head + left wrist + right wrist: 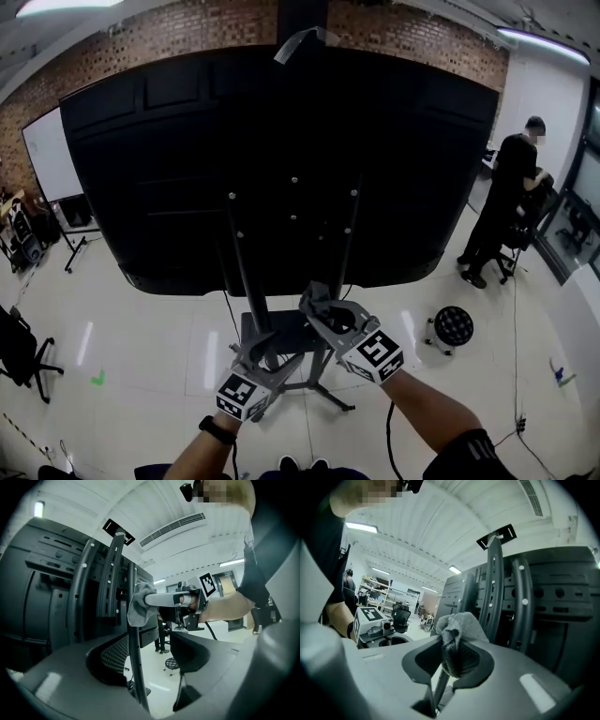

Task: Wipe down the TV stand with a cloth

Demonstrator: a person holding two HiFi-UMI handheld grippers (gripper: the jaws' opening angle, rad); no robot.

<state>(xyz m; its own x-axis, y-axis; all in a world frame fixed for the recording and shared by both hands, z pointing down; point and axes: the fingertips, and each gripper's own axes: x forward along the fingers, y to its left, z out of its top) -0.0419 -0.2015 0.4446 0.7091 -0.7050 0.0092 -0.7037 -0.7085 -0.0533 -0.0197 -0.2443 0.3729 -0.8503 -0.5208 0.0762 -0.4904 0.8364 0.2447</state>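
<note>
**Right gripper** [457, 654]: jaws pinched on a grey cloth [459, 629]. The wad is bunched btwn the pads, its top sticking up above the jaws at frame ctr. Cloth is pressed against a black upright [494, 588] of the TV stand, which rises from the jaws toward the upper right of the right gripper view. In the left gripper view the cloth [139, 605] sits just left of frame ctr, wrapped part-way round the upright [137, 677] and held from the frame's right side.

**Left gripper** [150, 643]: jaws spread, nothing clamped. The thin upright passes btwn them, close to the jaw at frame left; contact w/ that jaw can't be confirmed. Cloth is higher up the upright, apart from these jaws.

**Head view:** both grippers low ctr, near each other at the stand's uprights [246, 272]. Left gripper [255, 356] is lower and toward frame left of the right gripper [317, 307]. Cloth is not made out here. Back of the TV [281, 141] fills the upper half, w/ pale floor [141, 337] below.

**Bkgd:**
- Person [511, 187] standing at right edge.
- Black stool [454, 326] lower right.
- Whiteboard [47, 155] at left edge.
- Office chair [21, 354] lower left.
</note>
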